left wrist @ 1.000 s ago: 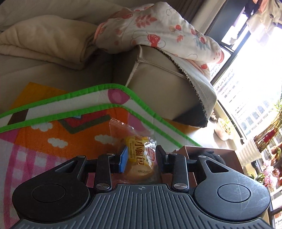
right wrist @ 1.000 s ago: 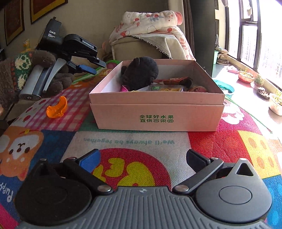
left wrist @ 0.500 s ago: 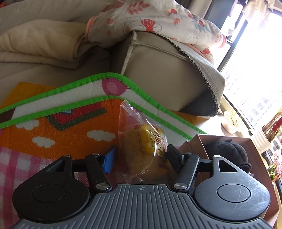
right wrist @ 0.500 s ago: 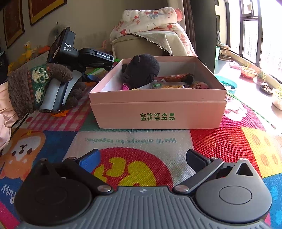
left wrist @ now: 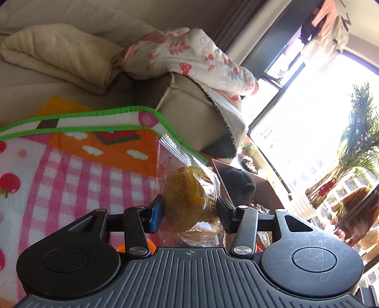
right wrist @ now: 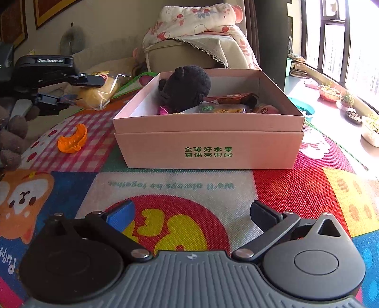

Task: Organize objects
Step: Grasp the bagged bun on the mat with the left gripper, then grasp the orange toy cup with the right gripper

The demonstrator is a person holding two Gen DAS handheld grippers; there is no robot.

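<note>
a: what is the left gripper (left wrist: 189,209) doing?

b: its jaws are closing on a wrapped bread roll (left wrist: 189,196), clear packet with a yellow label. both pads press the wrapper, so it holds the roll off the play mat (left wrist: 71,170). seen from the right wrist, that gripper (right wrist: 71,91) sits at about ten o'clock with the roll (right wrist: 100,91) sticking out toward the box.

a: and the box?

b: the pink cardboard box (right wrist: 208,151) stands on the mat straight ahead at twelve o'clock from the right gripper (right wrist: 189,213), open at the top, green lettering on its front. inside, a black plush toy (right wrist: 187,90) leans in the far left part, with a few snack packets (right wrist: 222,109) to its right. from the left wrist only a corner of the box (left wrist: 265,187) shows at about three o'clock of the roll, just beside it, the plush (left wrist: 239,182) peeking out.

a: right gripper?

b: jaws wide apart, nothing between them, only mat below.

a: anything loose?

b: an orange plastic piece (right wrist: 72,142) lies on the checked patch at nine o'clock of the box, well apart from it. a beige sofa (right wrist: 189,56) with a floral blanket (right wrist: 201,21) is behind.
</note>
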